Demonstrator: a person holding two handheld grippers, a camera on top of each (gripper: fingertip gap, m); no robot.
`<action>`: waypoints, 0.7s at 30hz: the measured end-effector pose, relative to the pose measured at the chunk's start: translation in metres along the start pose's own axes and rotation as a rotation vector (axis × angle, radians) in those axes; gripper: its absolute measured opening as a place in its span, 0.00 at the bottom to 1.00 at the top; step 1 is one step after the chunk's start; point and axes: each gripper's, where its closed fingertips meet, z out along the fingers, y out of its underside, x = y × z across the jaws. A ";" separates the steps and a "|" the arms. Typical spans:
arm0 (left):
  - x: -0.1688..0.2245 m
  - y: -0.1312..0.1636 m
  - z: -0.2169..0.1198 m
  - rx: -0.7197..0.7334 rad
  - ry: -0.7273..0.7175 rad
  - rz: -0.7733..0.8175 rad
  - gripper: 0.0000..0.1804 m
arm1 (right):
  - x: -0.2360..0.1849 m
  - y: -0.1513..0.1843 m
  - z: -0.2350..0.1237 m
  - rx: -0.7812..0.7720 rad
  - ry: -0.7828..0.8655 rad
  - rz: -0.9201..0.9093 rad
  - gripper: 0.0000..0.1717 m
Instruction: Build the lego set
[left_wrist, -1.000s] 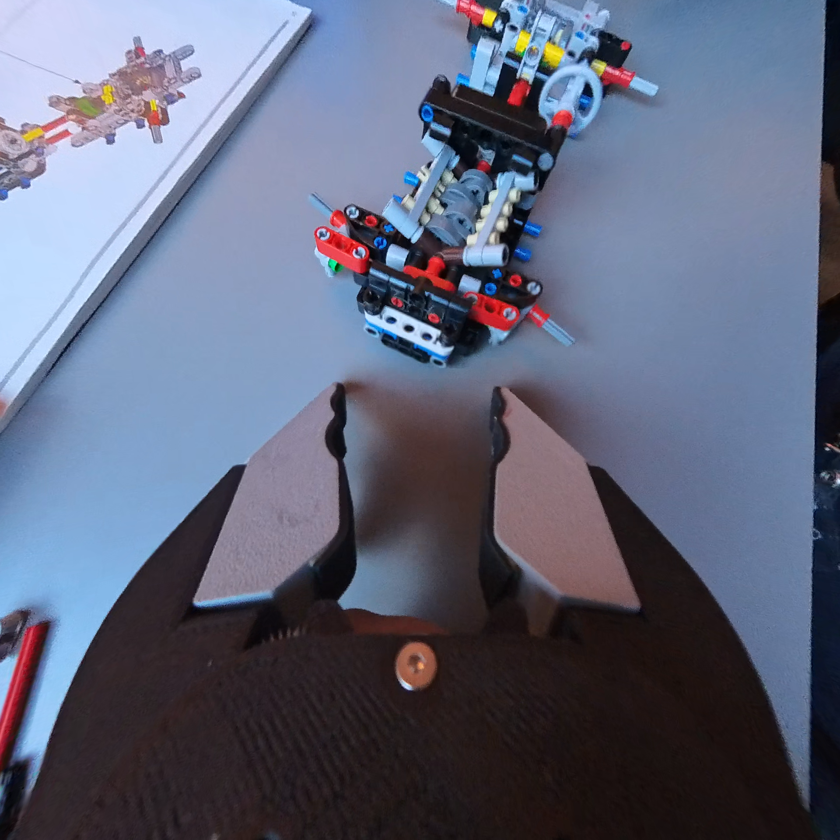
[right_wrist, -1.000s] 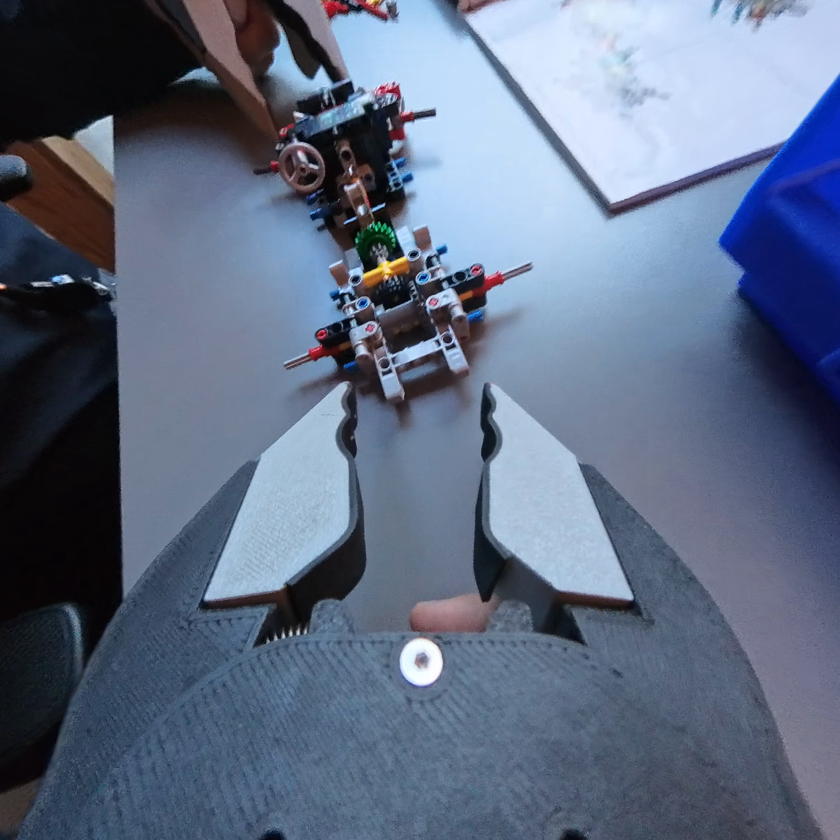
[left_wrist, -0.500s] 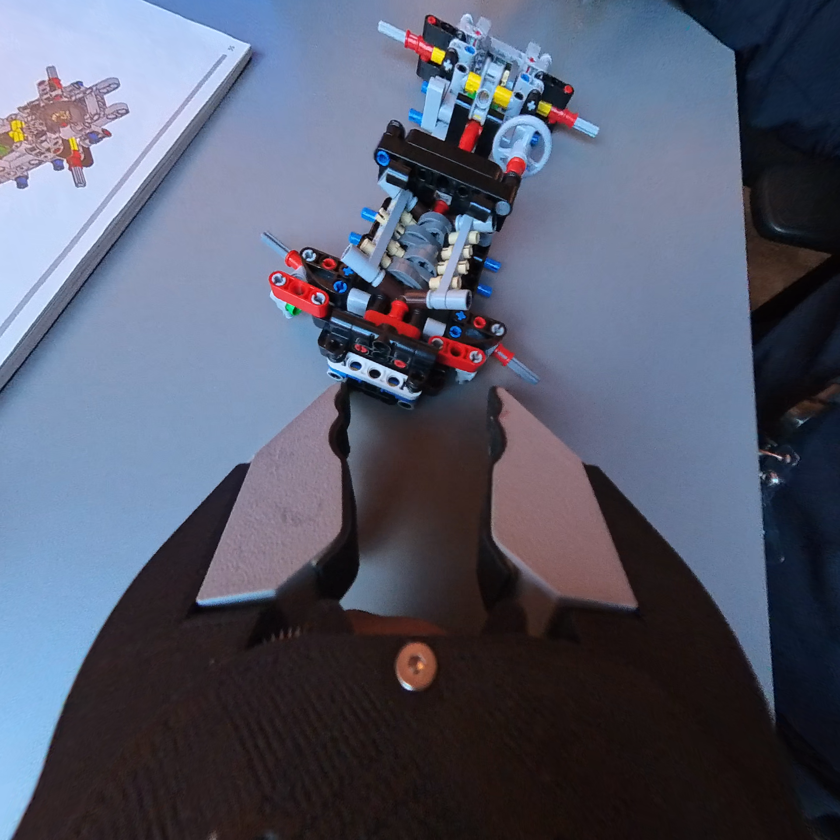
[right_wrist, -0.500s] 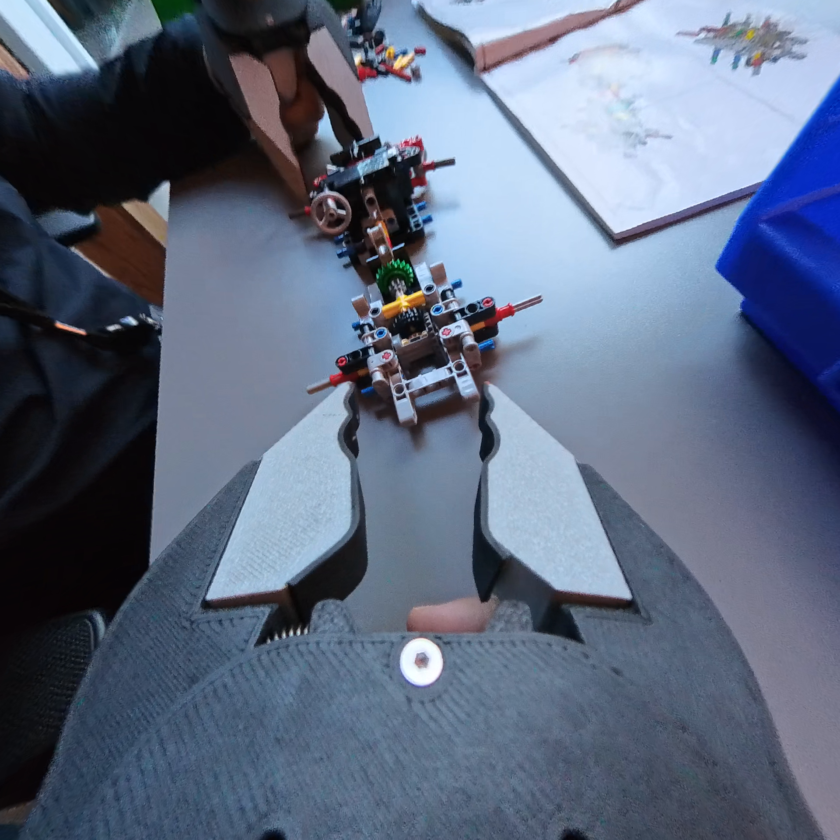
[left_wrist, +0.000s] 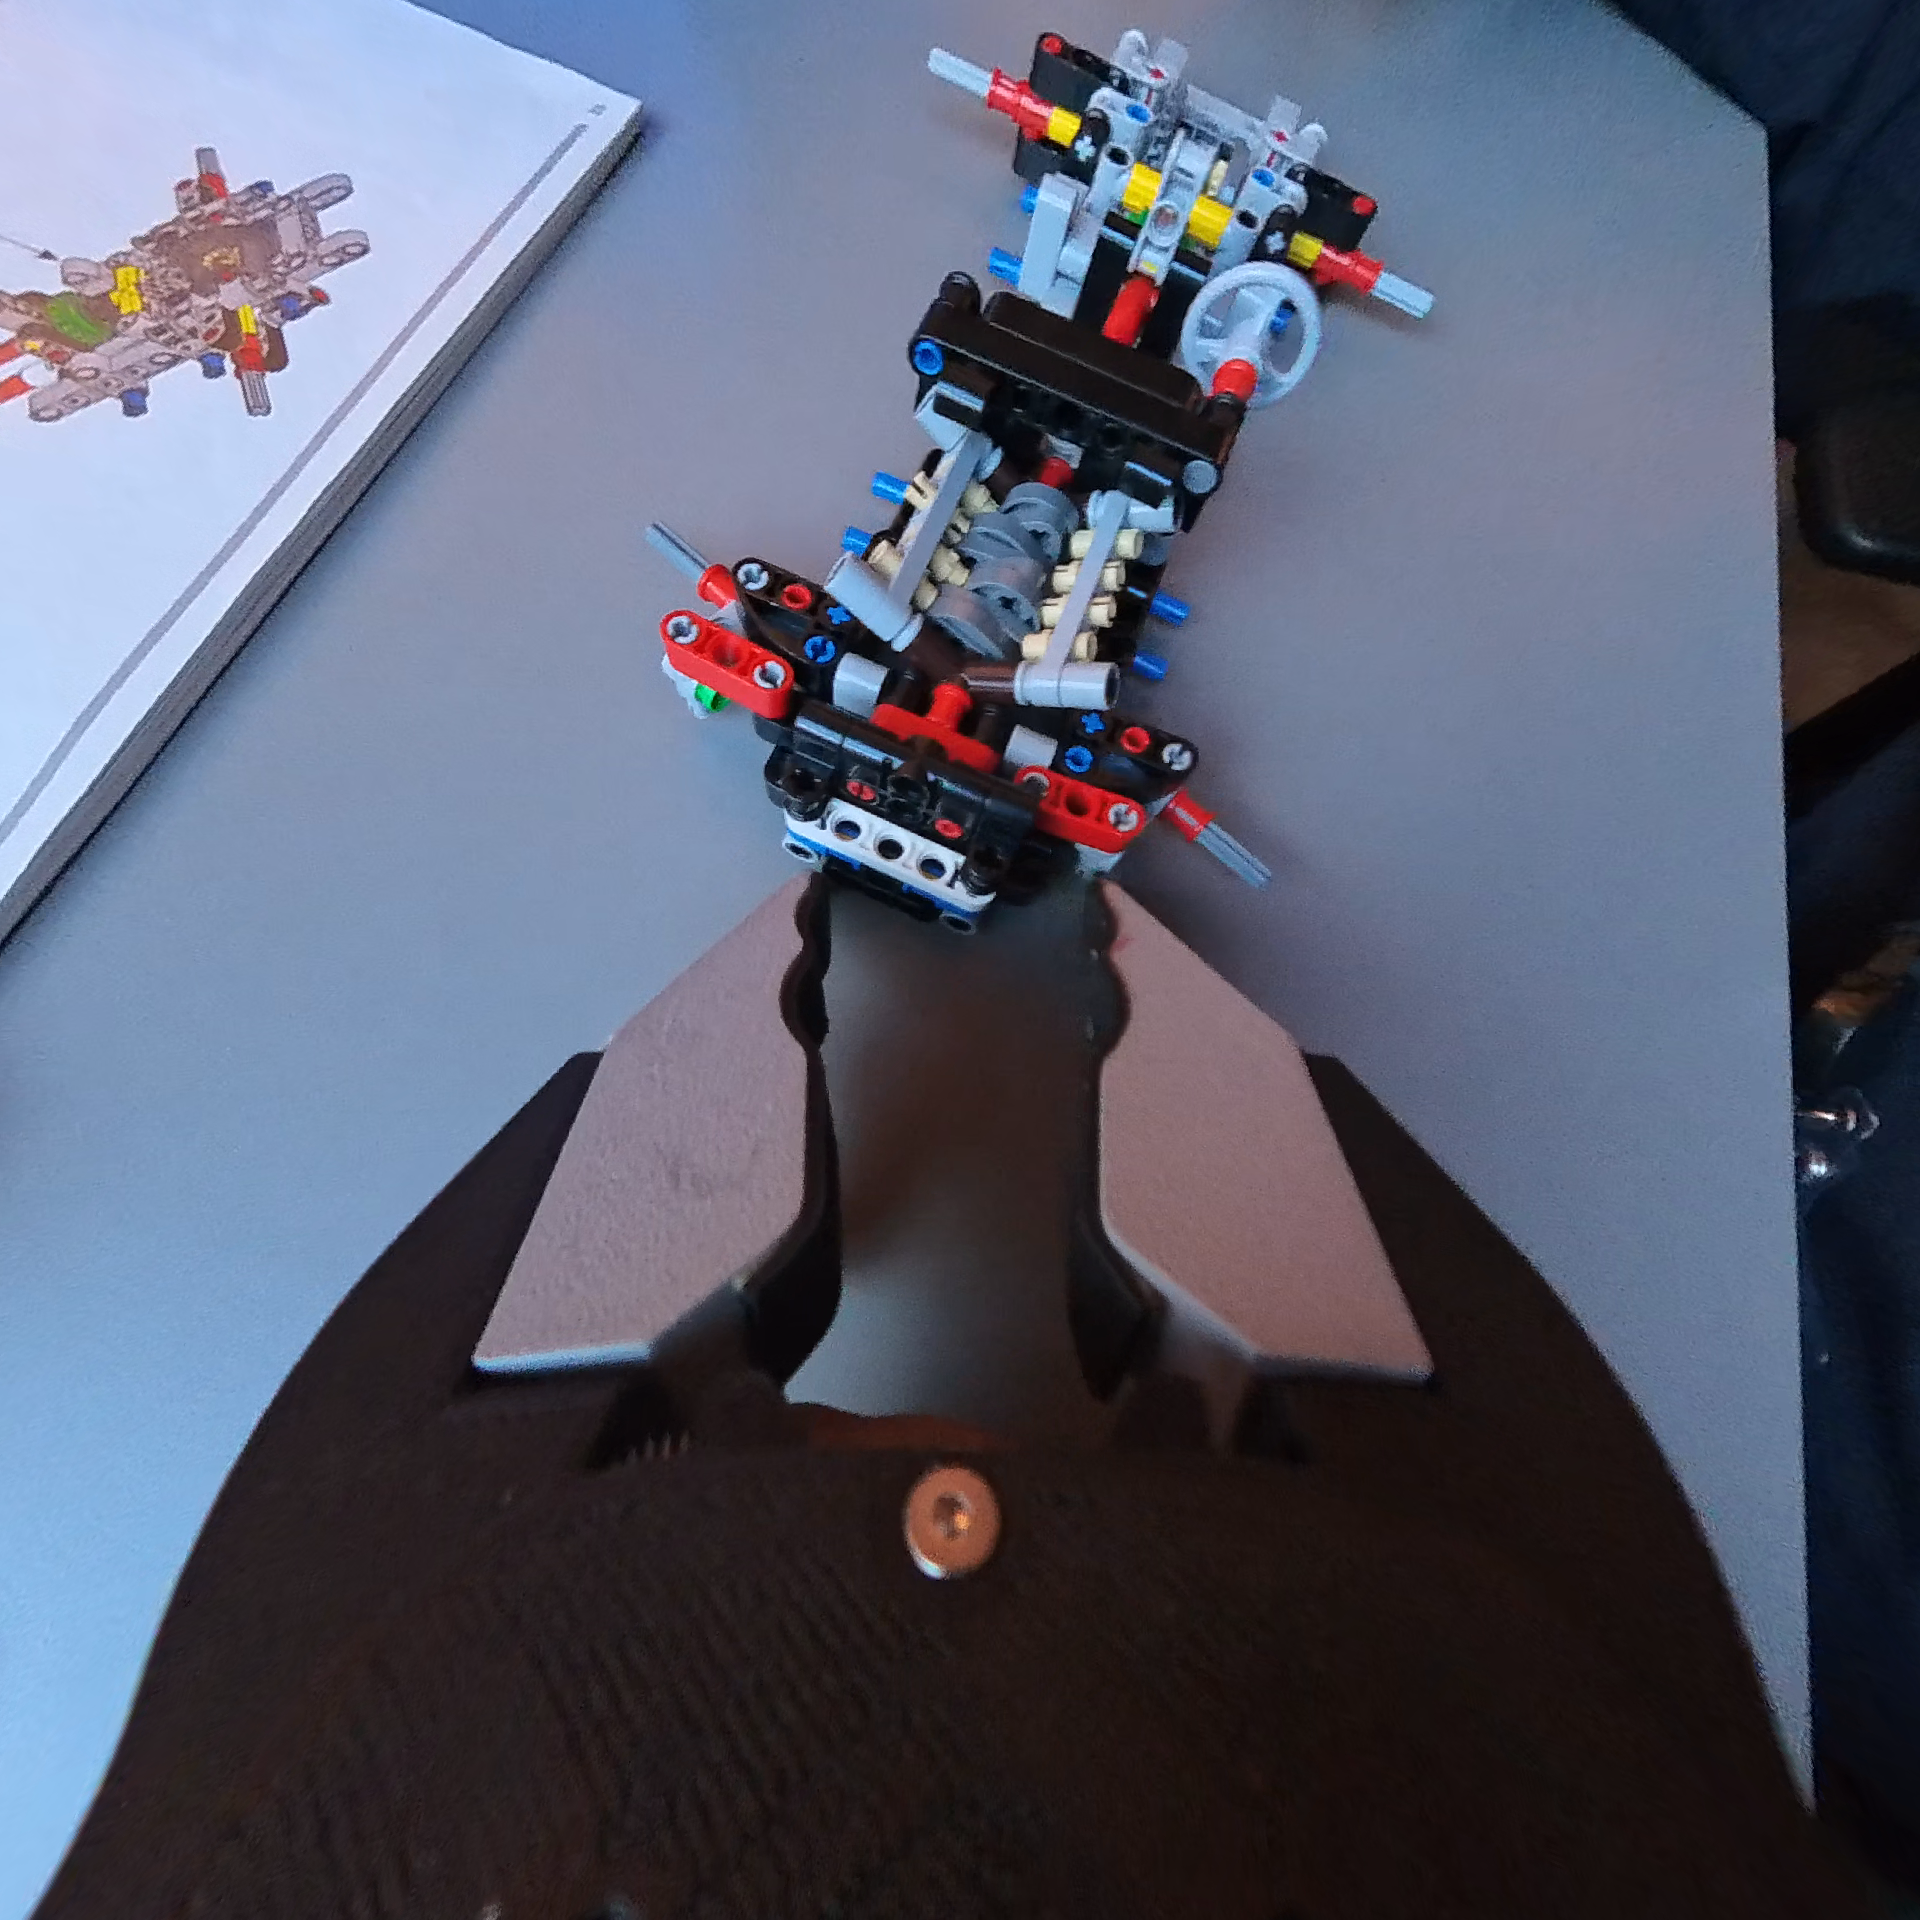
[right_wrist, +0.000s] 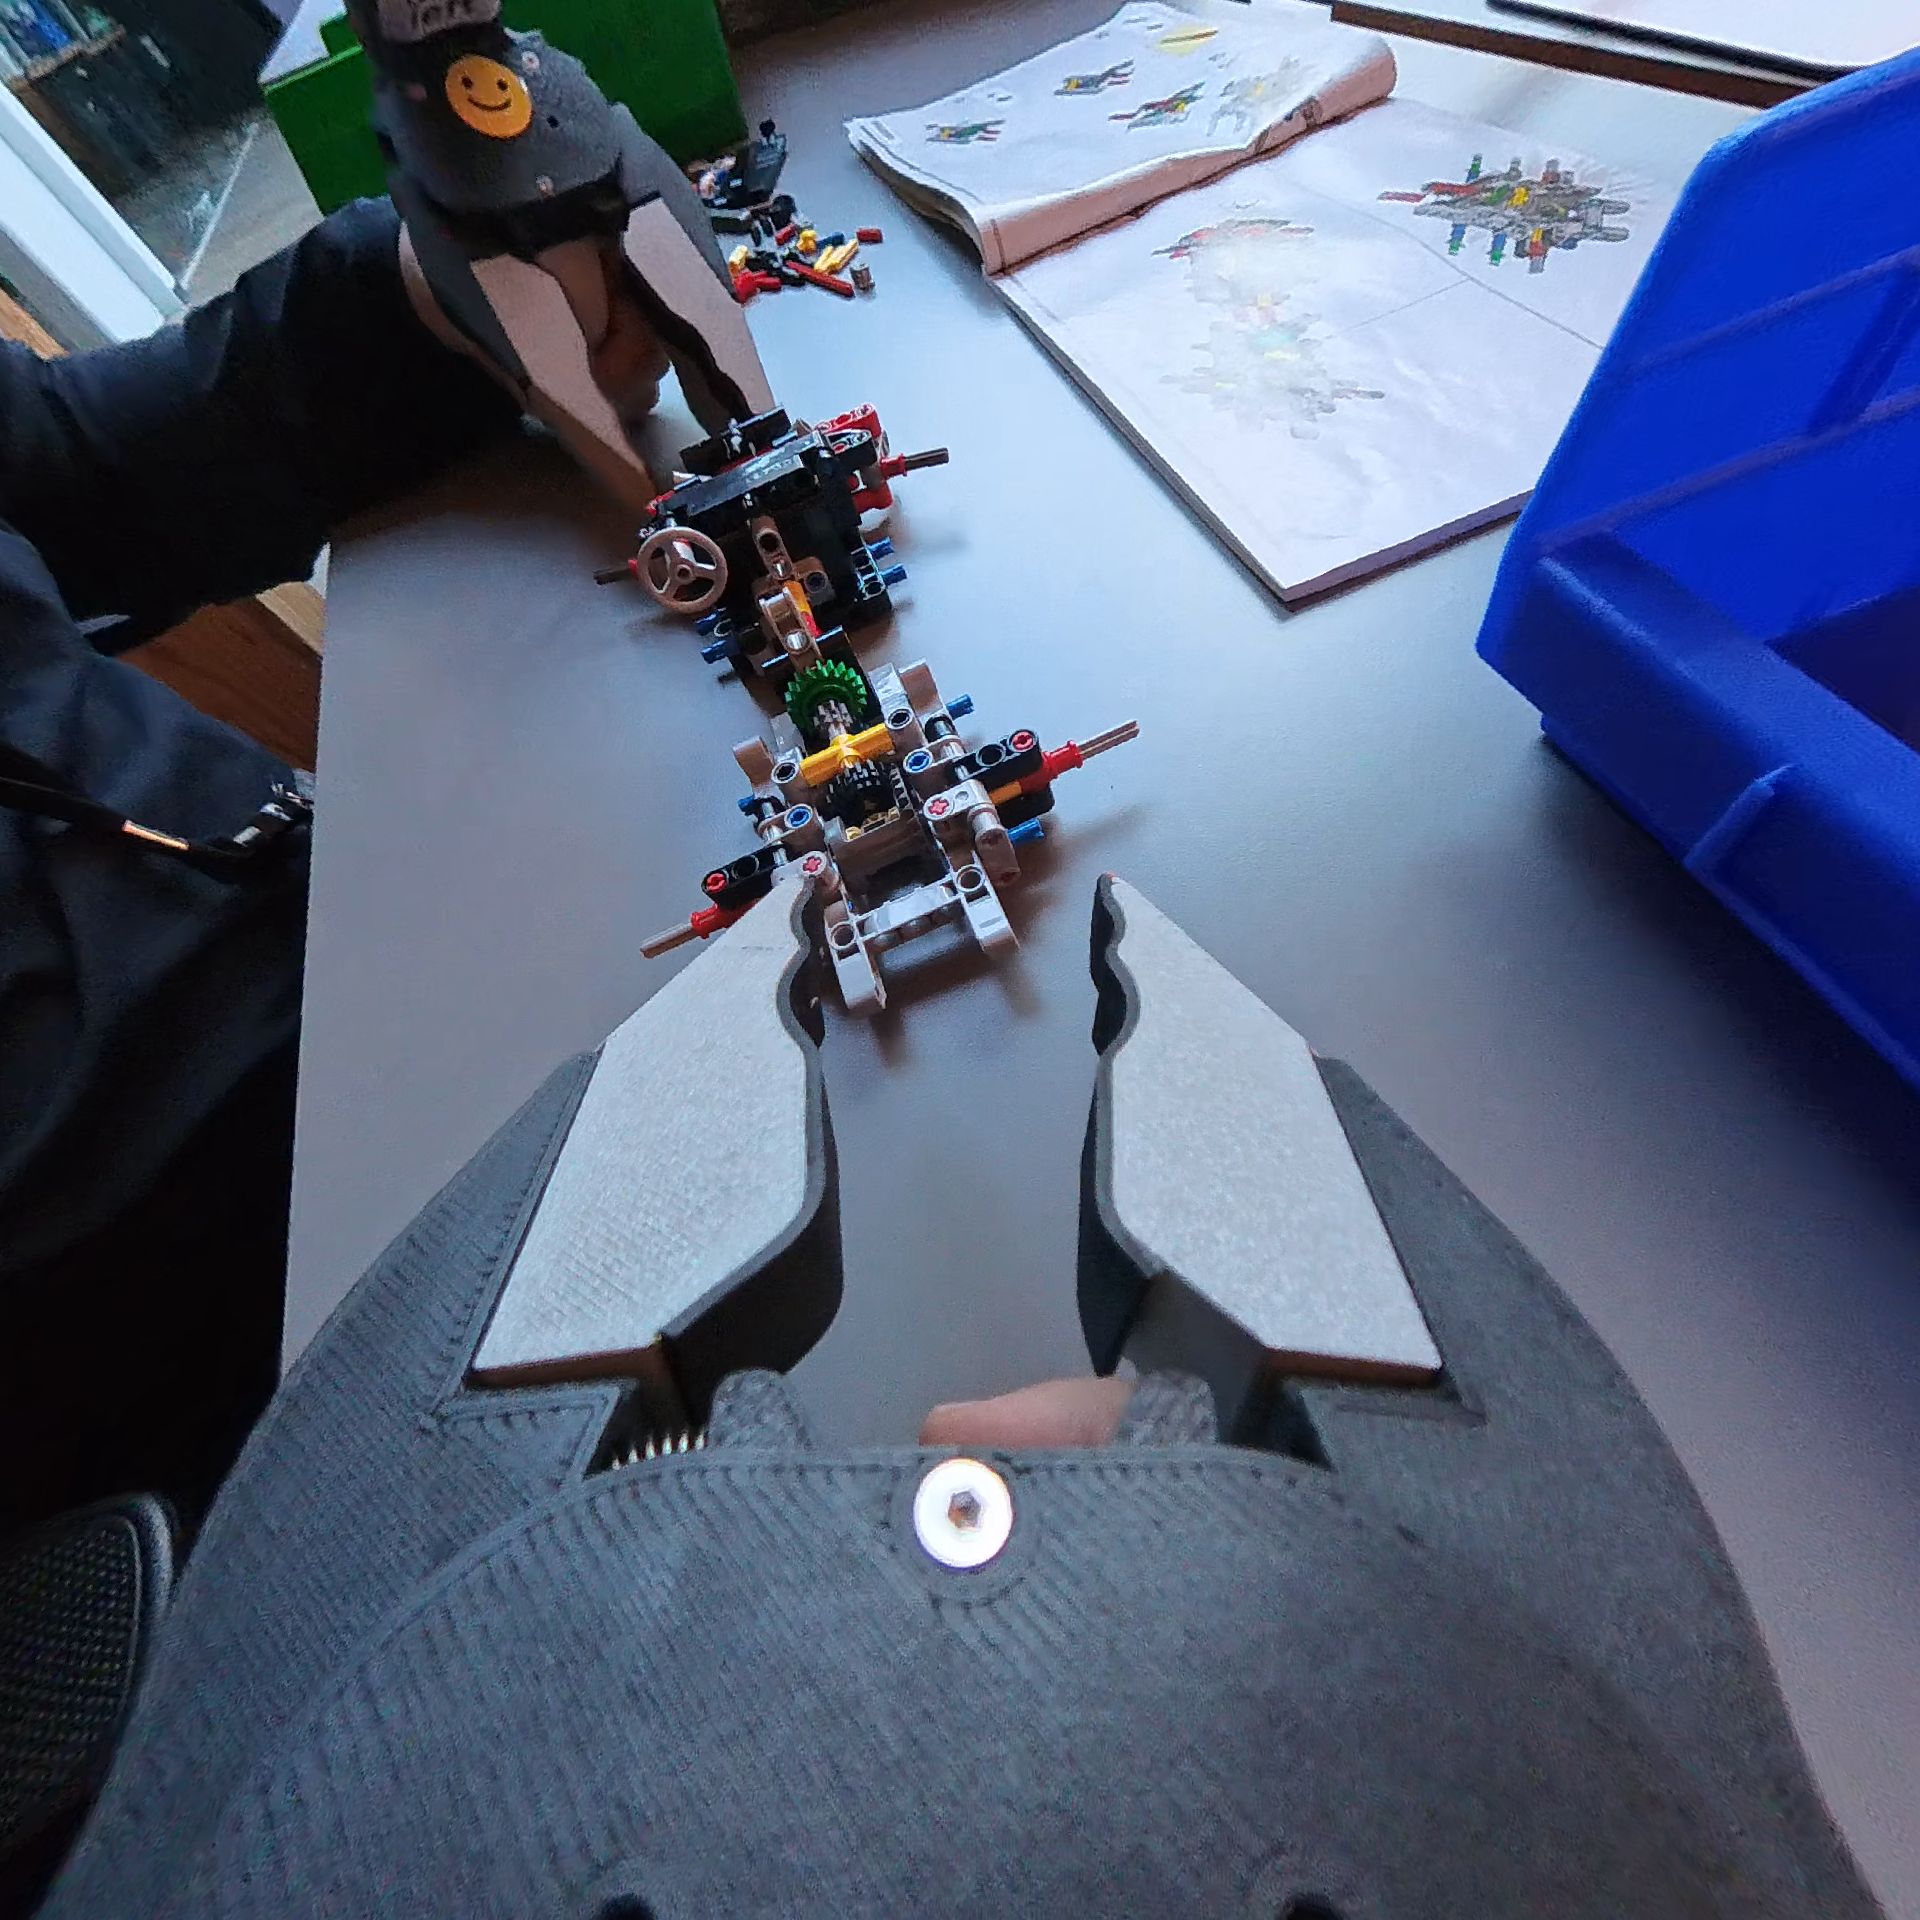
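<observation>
A grey table (left_wrist: 416, 1039) carries everything, its right edge running past a dark chair and a person's dark sleeve (right_wrist: 208, 436). Toward the far right corner in the right wrist view stands a blue bin (right_wrist: 1745, 520), and beside it, along the far edge, an open instruction booklet (right_wrist: 1299, 343) lies flat; the same booklet fills the near left corner in the left wrist view. A green box (right_wrist: 623, 62) stands at the far edge. In the middle of the table, well clear of the booklet, lies a long toy car frame (left_wrist: 1039, 540) built of black, grey, red, blue and yellow plastic pieces, with a grey steering wheel (left_wrist: 1252, 332) near one end and a green gear (right_wrist: 821, 701) near the other. The left gripper (left_wrist: 951, 904) stands at the black-and-white end of the frame, jaws apart about as wide as that end; the tips reach its corners, but whether they press on it cannot be told. The right gripper (right_wrist: 951, 914) is at the opposite, grey end, jaws open: its left fingertip lies just beside the grey forked piece, while the right fingertip stands clear of it with bare table between. A small heap of loose pieces (right_wrist: 800, 255) lies at the far edge behind the left gripper.
</observation>
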 end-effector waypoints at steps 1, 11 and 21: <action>0.000 0.000 0.000 -0.002 -0.003 0.007 0.27 | 0.000 0.000 0.000 0.002 -0.004 0.005 0.28; 0.021 -0.009 0.011 0.009 0.088 -0.011 0.33 | 0.006 -0.016 -0.004 0.100 -0.037 0.034 0.22; 0.008 -0.007 0.008 0.010 -0.016 -0.045 0.24 | 0.004 0.020 -0.031 -0.016 0.051 0.058 0.22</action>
